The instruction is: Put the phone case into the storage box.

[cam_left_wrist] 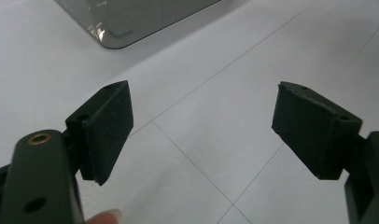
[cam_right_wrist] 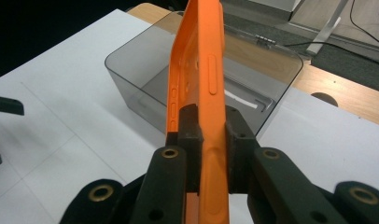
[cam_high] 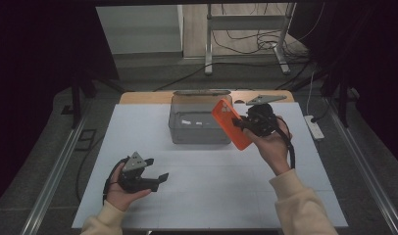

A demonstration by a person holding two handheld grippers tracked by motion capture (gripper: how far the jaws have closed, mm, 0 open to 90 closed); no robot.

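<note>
An orange phone case (cam_high: 230,123) hangs in the air beside the right front corner of a clear grey plastic box (cam_high: 197,120). My right gripper (cam_high: 242,123) is shut on the case's edge; in the right gripper view the case (cam_right_wrist: 201,79) stands edge-on between the two pads, with the box (cam_right_wrist: 131,65) behind and below it. My left gripper (cam_high: 158,177) rests low at the front left of the white table, held in a hand. In the left gripper view its jaws stand wide apart around the left gripper's own midpoint (cam_left_wrist: 201,126), with nothing between them.
The white table top (cam_high: 211,186) carries faint grid lines. A corner of the box (cam_left_wrist: 117,28) shows in the left gripper view. Behind the table lie a wooden board (cam_high: 143,97), a metal stand (cam_high: 246,29) and cables on the floor. A power strip (cam_high: 315,128) sits at the right.
</note>
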